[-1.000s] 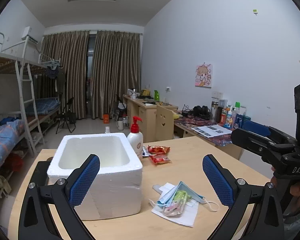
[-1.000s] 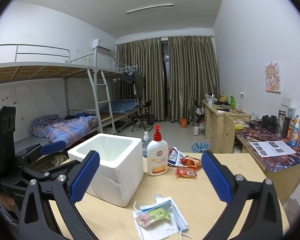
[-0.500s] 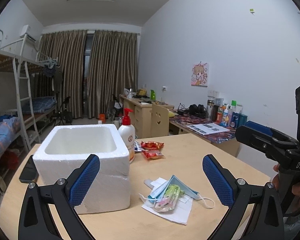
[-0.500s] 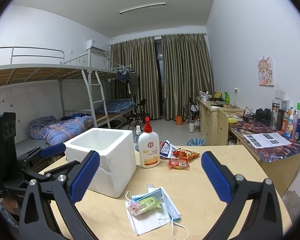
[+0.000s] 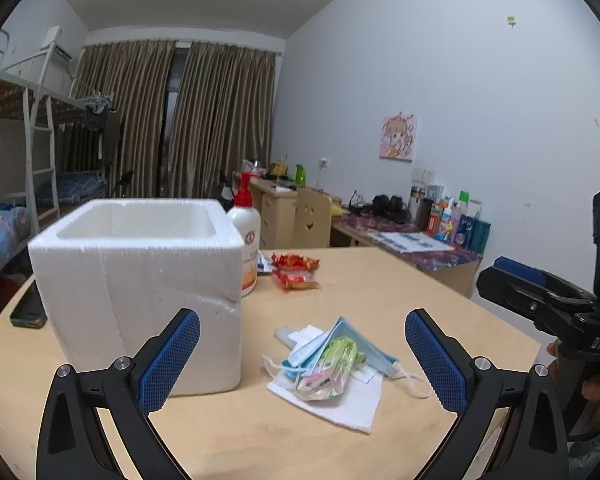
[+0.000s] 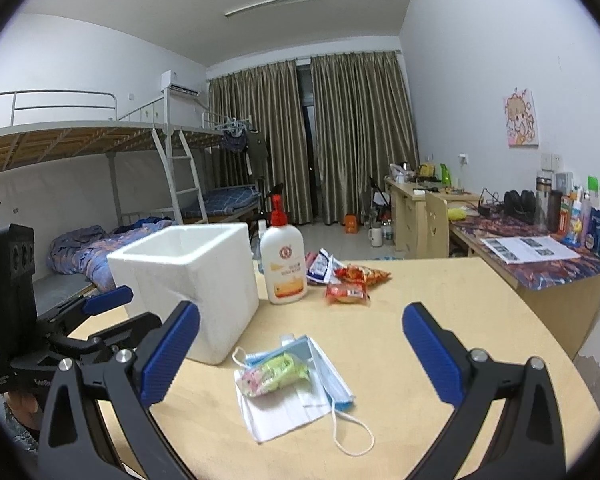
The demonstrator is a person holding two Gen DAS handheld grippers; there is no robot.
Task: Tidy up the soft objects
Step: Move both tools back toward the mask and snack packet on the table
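Observation:
A pile of face masks (image 5: 340, 364) with a green-pink packet (image 5: 332, 364) on top lies on the wooden table; it also shows in the right wrist view (image 6: 300, 384). A white foam box (image 5: 140, 276) stands open to its left, also in the right wrist view (image 6: 192, 280). Red snack packets (image 5: 296, 270) lie behind, also in the right wrist view (image 6: 352, 284). My left gripper (image 5: 302, 364) is open and empty, just short of the pile. My right gripper (image 6: 300, 356) is open and empty, also facing the pile.
A pump bottle (image 6: 283, 264) stands beside the box. A dark phone (image 5: 30, 308) lies left of the box. The table edge (image 6: 548, 344) curves at the right. Desks with bottles and papers line the right wall; bunk beds stand on the left.
Both grippers have come lower and nearer the table, so the foam box and mask pile look larger and closer. Both stay open.

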